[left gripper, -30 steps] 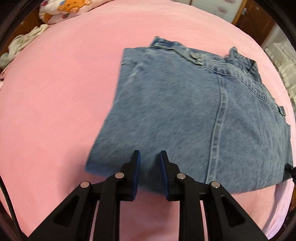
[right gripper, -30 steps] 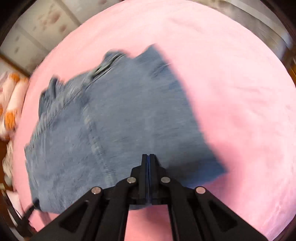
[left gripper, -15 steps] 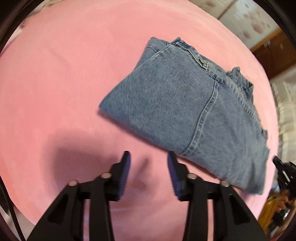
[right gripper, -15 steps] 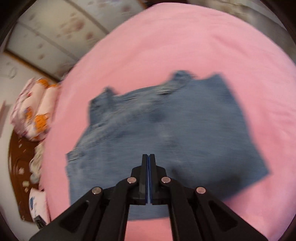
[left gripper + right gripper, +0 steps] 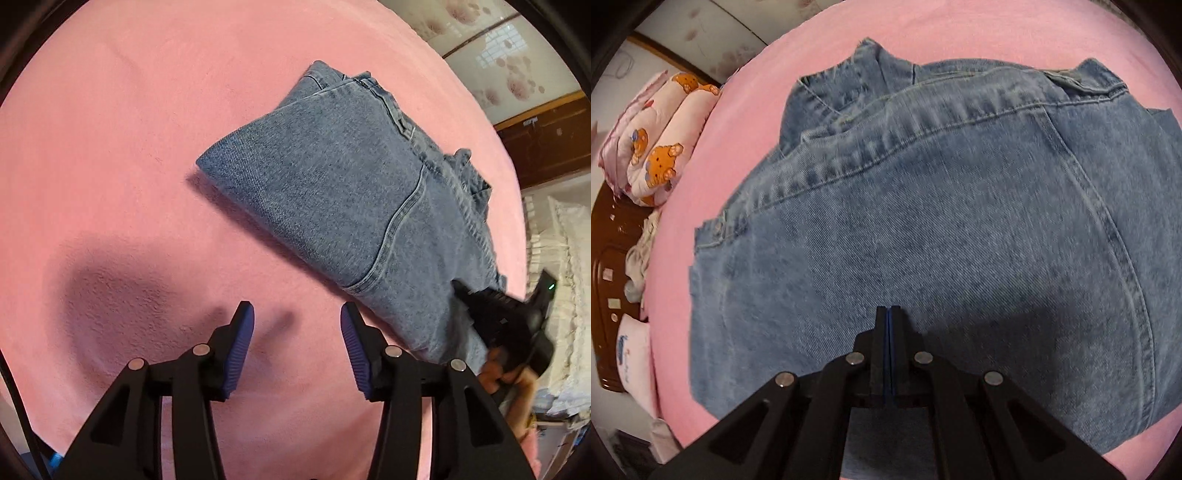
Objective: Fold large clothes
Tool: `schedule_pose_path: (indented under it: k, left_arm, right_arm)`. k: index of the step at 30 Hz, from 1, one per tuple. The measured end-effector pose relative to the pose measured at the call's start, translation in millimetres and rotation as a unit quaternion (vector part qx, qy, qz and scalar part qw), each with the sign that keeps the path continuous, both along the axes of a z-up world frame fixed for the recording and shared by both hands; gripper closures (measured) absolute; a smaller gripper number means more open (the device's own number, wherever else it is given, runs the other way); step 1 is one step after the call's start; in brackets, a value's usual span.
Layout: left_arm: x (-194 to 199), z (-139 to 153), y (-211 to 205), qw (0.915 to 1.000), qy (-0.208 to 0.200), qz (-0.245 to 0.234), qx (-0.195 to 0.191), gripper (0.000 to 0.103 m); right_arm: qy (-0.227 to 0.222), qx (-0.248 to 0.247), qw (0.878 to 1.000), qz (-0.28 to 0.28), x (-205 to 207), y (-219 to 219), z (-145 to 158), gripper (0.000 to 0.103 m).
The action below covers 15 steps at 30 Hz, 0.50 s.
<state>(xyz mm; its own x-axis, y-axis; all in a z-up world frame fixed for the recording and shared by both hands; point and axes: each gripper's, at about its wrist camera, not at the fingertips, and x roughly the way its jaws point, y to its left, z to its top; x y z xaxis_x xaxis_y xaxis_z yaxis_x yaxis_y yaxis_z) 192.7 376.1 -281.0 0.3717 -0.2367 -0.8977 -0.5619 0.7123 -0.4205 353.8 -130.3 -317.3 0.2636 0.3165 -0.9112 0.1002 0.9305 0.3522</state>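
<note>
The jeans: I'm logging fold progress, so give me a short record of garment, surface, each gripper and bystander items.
garment: jeans, folded into a compact stack
surface: pink bedspread
left gripper: jaws just been opening, nothing between them, over bare bedspread beside the jeans
right gripper: shut, empty, over the jeans
bystander items: teddy-bear pillow at the bed edge

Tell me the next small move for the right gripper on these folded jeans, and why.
Probably press the shut right gripper down and sweep it across the folded jeans to flatten them. Its jaws are closed with nothing between them, right over the denim, while the left gripper has just been opening, empty, over the pink sheet.
</note>
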Motion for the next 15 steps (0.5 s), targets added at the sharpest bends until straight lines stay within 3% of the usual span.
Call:
schedule_pose_path:
  k: [2, 4, 8, 15]
  left_arm:
    - [1.5, -1.8, 2.2, 0.9998, -0.011, 0.01, -0.016, 0.052]
    - [3.5, -5.2, 4.7, 0.9988, -0.03, 0.019, -0.034, 0.039]
    - [10.6, -17.6, 11.5, 0.9967, -0.053, 0.033, -0.053, 0.038]
    - [21.6, -49.8, 38.7, 0.9867, -0.082, 0.088, -0.11, 0.037]
  right_arm:
    - [0.002, -0.012, 1.0, 0.011, 1.0, 3.3, -2.1, 0.103]
    - [0.006, -0.03, 0.999, 0.029, 4.9, 9.3, -4.9, 0.103]
    - [-0.007, -0.053, 0.996, 0.073, 5.9, 18.7, -7.1, 0.103]
    - [-0.004, -0.045, 0.997, 0.061, 6.6, 14.7, -7.5, 0.103]
